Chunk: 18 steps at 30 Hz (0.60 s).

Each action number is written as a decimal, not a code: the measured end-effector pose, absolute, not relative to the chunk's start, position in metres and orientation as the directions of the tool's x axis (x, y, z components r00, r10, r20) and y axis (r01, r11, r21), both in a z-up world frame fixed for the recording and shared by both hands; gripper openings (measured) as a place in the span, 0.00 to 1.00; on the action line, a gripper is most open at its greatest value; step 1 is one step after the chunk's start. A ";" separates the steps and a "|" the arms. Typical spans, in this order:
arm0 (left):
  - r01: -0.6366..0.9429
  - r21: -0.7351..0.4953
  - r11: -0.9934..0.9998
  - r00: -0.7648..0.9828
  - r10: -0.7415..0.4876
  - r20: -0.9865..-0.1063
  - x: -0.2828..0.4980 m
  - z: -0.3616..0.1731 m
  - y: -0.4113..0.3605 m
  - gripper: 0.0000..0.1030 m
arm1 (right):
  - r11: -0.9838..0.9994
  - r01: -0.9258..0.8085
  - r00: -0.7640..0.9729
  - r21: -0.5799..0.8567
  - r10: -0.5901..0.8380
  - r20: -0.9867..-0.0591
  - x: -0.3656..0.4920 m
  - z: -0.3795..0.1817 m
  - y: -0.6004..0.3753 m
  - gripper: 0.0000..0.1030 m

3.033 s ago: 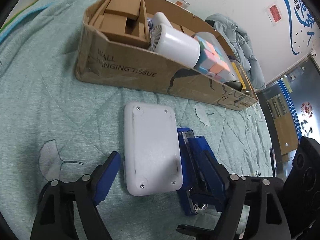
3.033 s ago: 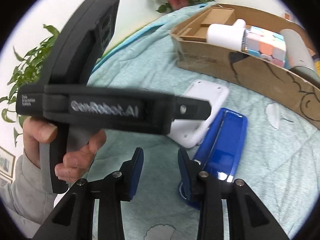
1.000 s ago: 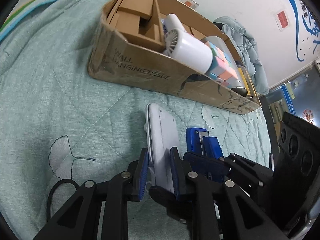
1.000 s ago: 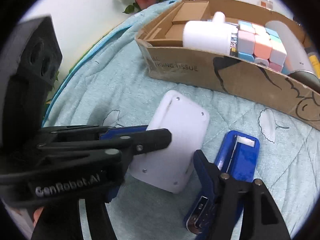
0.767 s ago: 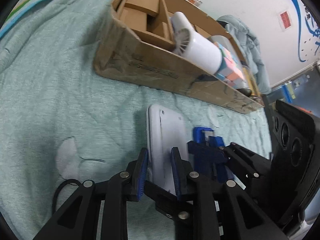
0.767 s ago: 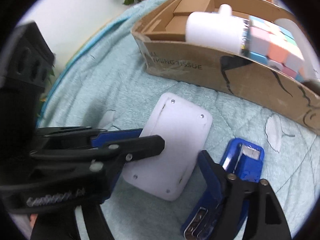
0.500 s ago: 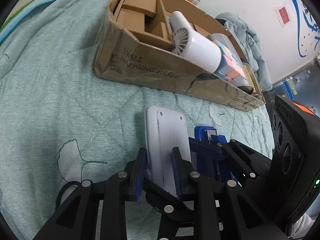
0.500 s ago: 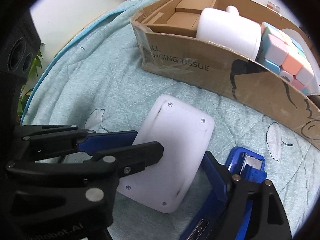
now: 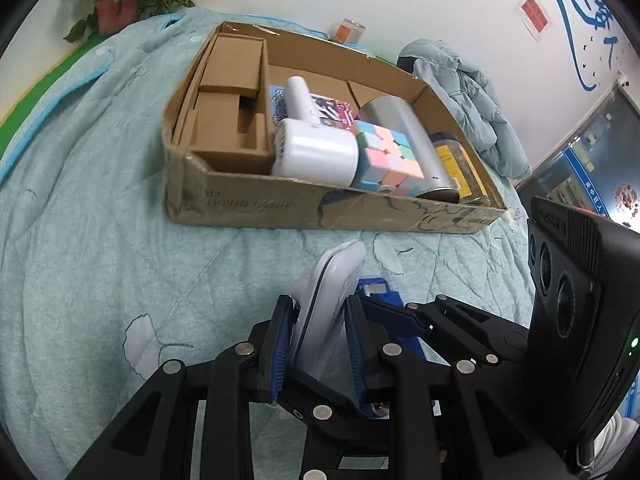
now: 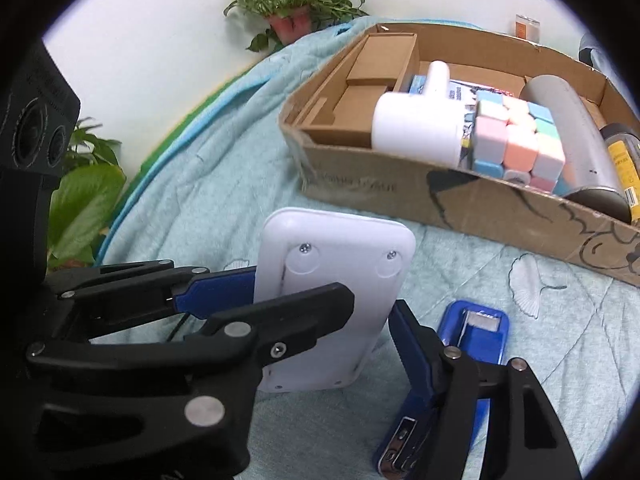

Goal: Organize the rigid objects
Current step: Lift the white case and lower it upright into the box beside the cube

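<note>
Two grippers over quilt (image 9: 80,240). Left gripper (image 9: 320,340) clenched on white slab (image 9: 332,300), held edge-up near box (image 9: 320,208). Right gripper (image 10: 400,344) jaws closing around blue stapler (image 10: 476,332); contact probably, view unclear.

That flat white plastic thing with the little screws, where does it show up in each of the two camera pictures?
Left wrist view: the white plastic case stands edge-on at lower centre, clamped between the pads of the left gripper.
Right wrist view: the case shows its flat screwed face at lower centre-left, the left gripper coming in from the left.
Shared landmark: the cardboard box lies behind it in both.
</note>
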<state>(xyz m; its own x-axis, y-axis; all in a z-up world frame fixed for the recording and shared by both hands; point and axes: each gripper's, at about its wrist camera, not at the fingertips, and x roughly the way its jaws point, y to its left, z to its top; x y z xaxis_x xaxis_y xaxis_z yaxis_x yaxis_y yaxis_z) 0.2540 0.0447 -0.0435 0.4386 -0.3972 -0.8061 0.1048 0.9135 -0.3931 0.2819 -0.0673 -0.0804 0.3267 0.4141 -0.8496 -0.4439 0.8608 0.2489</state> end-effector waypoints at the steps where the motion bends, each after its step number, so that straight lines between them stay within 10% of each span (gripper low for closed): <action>1: 0.107 -0.393 0.913 0.439 -0.398 -0.805 0.254 -0.041 0.043 0.23 | 0.860 -0.444 0.327 0.251 0.417 -0.848 0.284 -0.079 -0.073 0.65; 18: 0.239 -0.398 0.886 0.499 -0.463 -0.732 0.242 0.014 0.012 0.23 | 0.872 -0.434 0.444 0.228 0.427 -0.788 0.268 -0.029 -0.110 0.65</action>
